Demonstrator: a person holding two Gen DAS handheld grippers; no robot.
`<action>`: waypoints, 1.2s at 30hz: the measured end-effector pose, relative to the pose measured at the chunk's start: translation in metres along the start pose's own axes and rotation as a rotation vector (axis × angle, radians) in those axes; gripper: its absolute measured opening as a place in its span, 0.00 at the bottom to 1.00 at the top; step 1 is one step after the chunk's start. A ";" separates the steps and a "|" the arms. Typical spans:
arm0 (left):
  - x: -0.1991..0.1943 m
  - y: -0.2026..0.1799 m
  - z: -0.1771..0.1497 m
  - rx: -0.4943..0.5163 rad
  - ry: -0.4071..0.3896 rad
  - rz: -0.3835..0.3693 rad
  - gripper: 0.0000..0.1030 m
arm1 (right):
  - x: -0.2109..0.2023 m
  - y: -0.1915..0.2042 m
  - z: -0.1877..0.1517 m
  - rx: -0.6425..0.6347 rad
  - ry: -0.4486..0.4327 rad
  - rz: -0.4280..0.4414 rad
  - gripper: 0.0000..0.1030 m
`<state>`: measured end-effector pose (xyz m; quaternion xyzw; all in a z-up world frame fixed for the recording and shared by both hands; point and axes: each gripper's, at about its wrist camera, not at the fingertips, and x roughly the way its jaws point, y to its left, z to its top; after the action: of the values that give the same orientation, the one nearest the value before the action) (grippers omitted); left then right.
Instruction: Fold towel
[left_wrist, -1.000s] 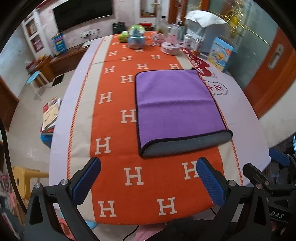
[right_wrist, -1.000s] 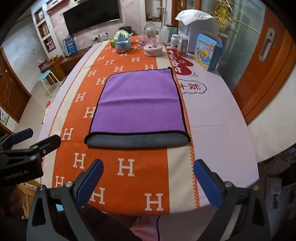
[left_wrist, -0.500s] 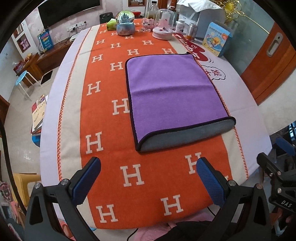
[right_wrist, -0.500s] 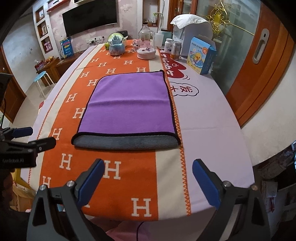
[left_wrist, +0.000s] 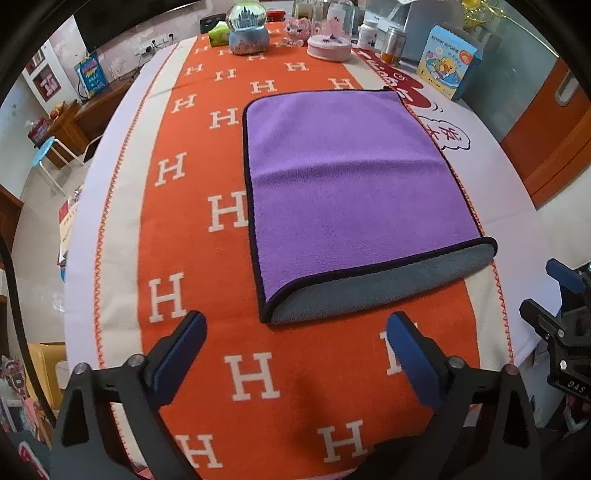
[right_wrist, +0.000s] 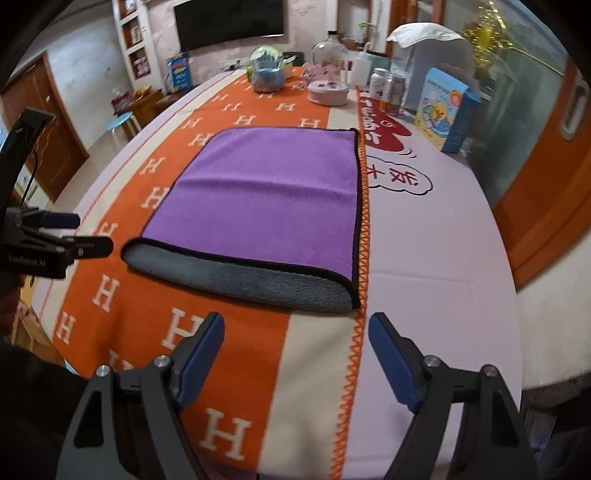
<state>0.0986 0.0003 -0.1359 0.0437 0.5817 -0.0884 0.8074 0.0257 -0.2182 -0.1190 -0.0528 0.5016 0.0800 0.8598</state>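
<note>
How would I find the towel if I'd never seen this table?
Look at the long table with the orange runner printed with white H letters. In the middle of it lies the towel, flat and folded once. It is the only purple thing there, with a black edge and a grey underside showing at the near end.

We see a purple towel (left_wrist: 347, 192) edged in black, its grey underside showing along the lower fold. Under it lies an orange runner (left_wrist: 207, 155) patterned with white H letters, cream-bordered with orange zigzag stitching. Our grippers' pads (right_wrist: 201, 354) are blue on black frames. At the upper right of the frame stands a light-blue box (right_wrist: 445, 110) with a yellow duck.
</note>
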 end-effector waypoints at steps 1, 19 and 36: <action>0.005 -0.001 0.001 0.002 0.006 0.006 0.89 | 0.005 -0.003 0.000 -0.010 0.006 0.007 0.73; 0.063 0.012 0.011 -0.071 0.068 -0.054 0.71 | 0.078 -0.042 0.016 -0.086 0.101 0.108 0.51; 0.074 0.009 0.010 -0.094 0.099 -0.069 0.29 | 0.091 -0.047 0.019 -0.130 0.130 0.142 0.17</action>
<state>0.1321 0.0012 -0.2030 -0.0098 0.6256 -0.0864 0.7753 0.0953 -0.2533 -0.1886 -0.0781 0.5525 0.1696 0.8124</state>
